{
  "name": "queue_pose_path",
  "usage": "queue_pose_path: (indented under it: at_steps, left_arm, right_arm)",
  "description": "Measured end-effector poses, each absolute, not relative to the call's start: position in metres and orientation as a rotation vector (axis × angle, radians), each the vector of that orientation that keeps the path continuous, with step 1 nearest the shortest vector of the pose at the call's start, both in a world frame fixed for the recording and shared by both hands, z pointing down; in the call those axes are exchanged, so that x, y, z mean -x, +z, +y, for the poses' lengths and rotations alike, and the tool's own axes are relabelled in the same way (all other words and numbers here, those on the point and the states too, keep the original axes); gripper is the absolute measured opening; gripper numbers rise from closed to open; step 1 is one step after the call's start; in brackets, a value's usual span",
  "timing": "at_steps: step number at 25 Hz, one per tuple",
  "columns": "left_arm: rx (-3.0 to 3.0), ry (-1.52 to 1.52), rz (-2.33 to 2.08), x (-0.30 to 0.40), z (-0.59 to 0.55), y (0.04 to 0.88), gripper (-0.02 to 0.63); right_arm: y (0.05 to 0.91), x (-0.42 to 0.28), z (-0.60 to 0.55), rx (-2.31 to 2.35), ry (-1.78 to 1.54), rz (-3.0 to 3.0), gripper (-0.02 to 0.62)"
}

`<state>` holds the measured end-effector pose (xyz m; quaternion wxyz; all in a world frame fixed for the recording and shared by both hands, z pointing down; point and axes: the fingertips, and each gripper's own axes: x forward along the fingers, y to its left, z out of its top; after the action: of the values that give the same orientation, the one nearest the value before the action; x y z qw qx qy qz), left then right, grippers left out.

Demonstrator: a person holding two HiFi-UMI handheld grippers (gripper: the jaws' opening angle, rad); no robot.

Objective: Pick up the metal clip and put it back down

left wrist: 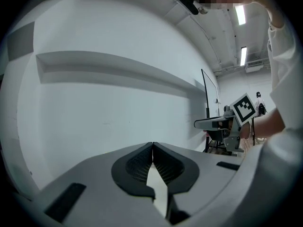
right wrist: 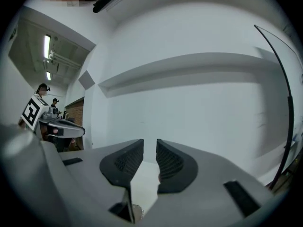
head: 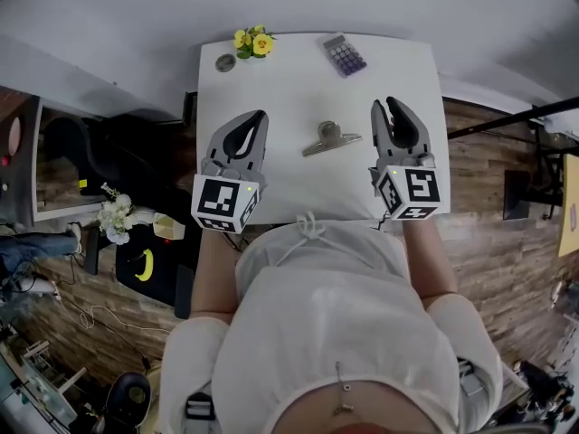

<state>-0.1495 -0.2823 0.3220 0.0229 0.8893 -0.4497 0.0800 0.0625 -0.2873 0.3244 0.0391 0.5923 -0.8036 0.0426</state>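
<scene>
The metal clip (head: pixel 331 138) lies on the white table (head: pixel 280 89) near its middle, with nothing touching it. My left gripper (head: pixel 260 117) is held over the table to the clip's left, its jaws shut tip to tip and empty (left wrist: pixel 152 144). To the clip's right my right gripper (head: pixel 385 107) also hangs above the table. Its jaws stand a narrow gap apart with nothing between them (right wrist: pixel 150 143). Both gripper views look level at a pale wall, and the clip is in neither.
At the table's far edge are yellow flowers (head: pixel 253 42), a small round disc (head: pixel 225 62) and a calculator (head: pixel 344 54). A black chair and white flowers (head: pixel 116 215) stand on the wooden floor to the left. The person stands at the near edge.
</scene>
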Motion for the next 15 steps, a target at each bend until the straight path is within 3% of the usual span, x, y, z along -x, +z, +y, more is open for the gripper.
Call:
queue_pose_path:
  at_steps: [5, 15]
  left_arm:
    - [-2.779, 0.228, -1.418, 0.146, -0.278, 0.307, 0.018]
    - [-2.795, 0.191, -1.440, 0.142, -0.274, 0.292, 0.018]
  right_arm:
    - [0.315, -0.080, -0.279, -1.860, 0.113, -2.453, 0.006]
    - [0.312, -0.076, -0.268, -1.763, 0.032, -2.492, 0.003]
